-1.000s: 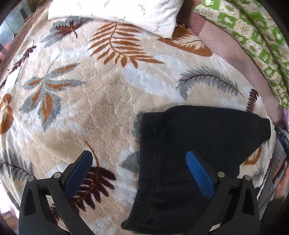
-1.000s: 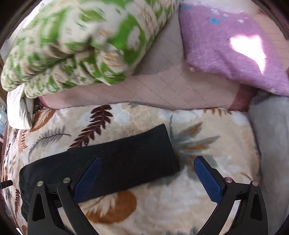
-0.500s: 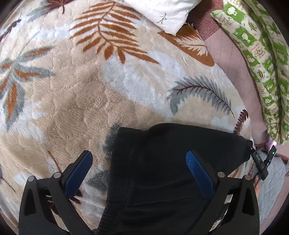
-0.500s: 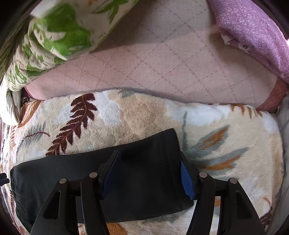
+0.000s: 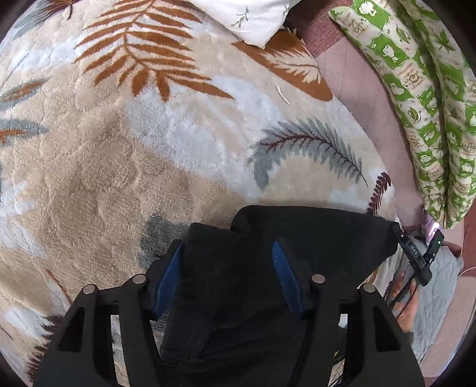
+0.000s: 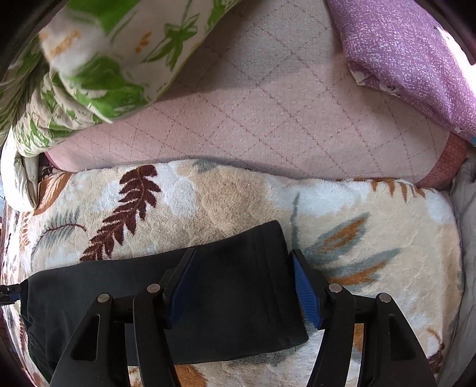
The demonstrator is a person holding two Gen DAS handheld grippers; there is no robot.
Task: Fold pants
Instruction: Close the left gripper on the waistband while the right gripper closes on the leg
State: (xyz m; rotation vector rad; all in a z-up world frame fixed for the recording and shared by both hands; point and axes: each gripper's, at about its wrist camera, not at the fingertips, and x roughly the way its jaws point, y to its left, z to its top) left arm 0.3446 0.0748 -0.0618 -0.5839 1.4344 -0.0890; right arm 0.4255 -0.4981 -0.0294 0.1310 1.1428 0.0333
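Note:
Black pants [image 5: 303, 238] lie folded lengthwise on a cream fleece blanket with leaf prints [image 5: 119, 166]. My left gripper [image 5: 227, 277] is low over the waist end, its blue pads half closed with bunched black fabric between them. In the right wrist view the pants [image 6: 119, 279] stretch to the left, and my right gripper [image 6: 242, 288] is half closed astride the leg-cuff end, one pad on the fabric, the other at the cuff edge. The right gripper [image 5: 416, 256] also shows at the far end in the left wrist view.
A white pillow [image 5: 247, 18] lies at the top of the blanket. A green-patterned quilt [image 5: 431, 98] runs along the right on a pink quilted mat [image 6: 267, 125]. A purple cloth [image 6: 410, 53] lies at the upper right in the right wrist view.
Both grippers have dropped onto the pants and their jaws have narrowed from wide open. The left one now has fabric bunched between its pads; the right one straddles the cuff end.

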